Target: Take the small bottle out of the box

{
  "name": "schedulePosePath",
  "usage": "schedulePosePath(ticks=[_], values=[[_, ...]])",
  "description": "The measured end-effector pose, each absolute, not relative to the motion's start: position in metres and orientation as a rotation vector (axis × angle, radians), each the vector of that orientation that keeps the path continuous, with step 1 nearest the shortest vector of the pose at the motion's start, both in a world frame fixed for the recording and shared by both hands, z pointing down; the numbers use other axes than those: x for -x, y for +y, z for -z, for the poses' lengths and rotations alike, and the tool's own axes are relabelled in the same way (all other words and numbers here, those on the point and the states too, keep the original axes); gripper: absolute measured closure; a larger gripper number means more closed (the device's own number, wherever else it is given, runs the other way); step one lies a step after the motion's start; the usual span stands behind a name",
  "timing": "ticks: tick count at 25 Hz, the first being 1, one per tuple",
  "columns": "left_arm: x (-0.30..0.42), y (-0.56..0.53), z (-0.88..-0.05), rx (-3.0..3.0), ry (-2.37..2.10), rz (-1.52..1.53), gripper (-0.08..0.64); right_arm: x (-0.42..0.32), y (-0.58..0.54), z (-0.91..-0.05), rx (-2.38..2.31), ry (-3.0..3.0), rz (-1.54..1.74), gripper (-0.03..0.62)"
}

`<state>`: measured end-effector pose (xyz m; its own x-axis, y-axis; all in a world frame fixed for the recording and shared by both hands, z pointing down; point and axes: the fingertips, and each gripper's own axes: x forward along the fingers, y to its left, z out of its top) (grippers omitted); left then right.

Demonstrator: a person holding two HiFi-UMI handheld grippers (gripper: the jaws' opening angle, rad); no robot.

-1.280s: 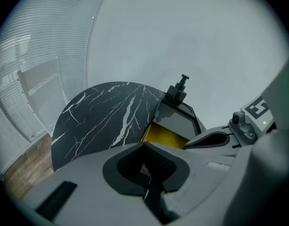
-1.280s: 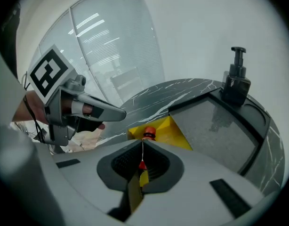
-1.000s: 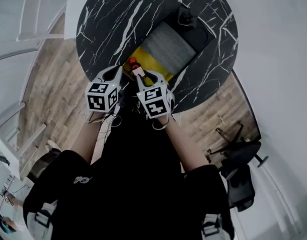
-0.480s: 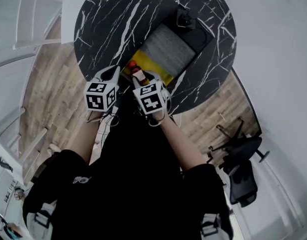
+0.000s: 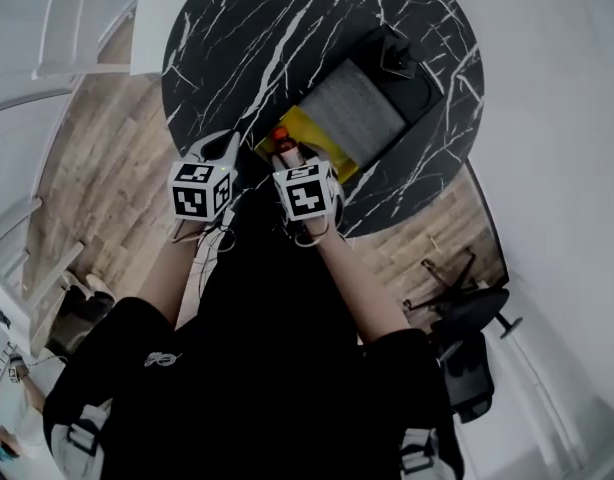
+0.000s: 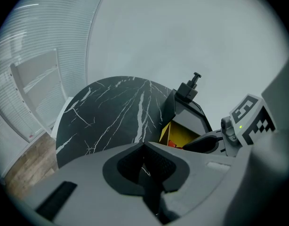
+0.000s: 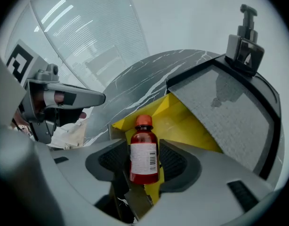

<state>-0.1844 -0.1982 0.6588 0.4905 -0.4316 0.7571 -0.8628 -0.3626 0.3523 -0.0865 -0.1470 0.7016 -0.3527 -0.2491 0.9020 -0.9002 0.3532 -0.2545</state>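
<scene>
A small red bottle with an orange cap and a white label stands upright at the near end of the open box's yellow inside. My right gripper has a jaw on each side of the bottle. Its jaws are opening, and a narrow gap shows beside the label. In the head view the bottle shows just beyond the right gripper. My left gripper hovers at the table's near edge, left of the box. Its jaws are shut with nothing between them.
The box's grey-lined lid lies open behind the yellow part, with a black latch at its far end. The round black marble table carries it. A white rack stands at the left and a dark chair at the right.
The right gripper's marker cube has edged slightly left and closer to the box. The bottle stays at the box's near end. The left gripper has barely moved.
</scene>
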Motion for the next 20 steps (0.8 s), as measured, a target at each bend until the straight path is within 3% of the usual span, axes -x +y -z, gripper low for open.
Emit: schedulePosePath(ticks=[20], values=[[0.198,-0.193,-0.667,-1.947,-1.088,-0.709,0.561,0.081,-0.153,-0.714,-0.965,-1.778,-1.068,0.376]])
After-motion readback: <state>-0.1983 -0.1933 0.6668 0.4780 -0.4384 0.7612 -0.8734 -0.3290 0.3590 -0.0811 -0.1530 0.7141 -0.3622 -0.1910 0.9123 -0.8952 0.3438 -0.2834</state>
